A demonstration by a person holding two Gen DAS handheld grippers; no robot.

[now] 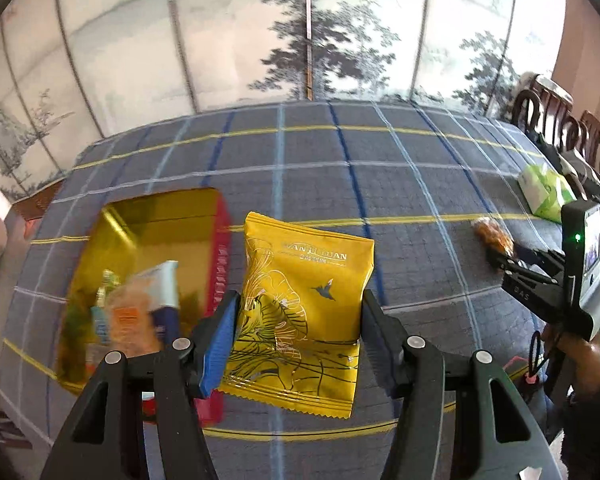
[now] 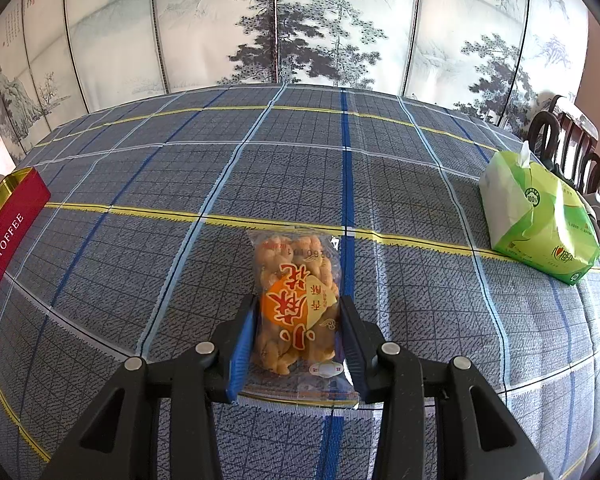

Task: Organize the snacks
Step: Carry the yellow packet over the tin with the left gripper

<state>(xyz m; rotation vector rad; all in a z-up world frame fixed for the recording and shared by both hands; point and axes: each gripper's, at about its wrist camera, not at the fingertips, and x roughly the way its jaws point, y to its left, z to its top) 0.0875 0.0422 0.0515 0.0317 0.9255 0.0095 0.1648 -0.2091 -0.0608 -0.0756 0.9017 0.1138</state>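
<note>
While snacks inside the gold tin (image 1: 160, 220) are being blurred beyond reading, yellow packet (image 1: 304, 304) is being gripped upright by left tongs (image 1: 298, 316), twist-snack bag (image 2: 298, 300) is being clamped lengthwise, pointing away, by right tongs (image 2: 298, 332).

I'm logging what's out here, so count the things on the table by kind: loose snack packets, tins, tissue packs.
Loose snack packets: 2, the yellow packet in the left tongs and the clear fried-twist packet between the right tongs.
Tins: 1, the red toffee tin, with more snacks inside, too blurred to count.
Tissue packs: 1, the green tissue pack.
Total: 4.
</note>
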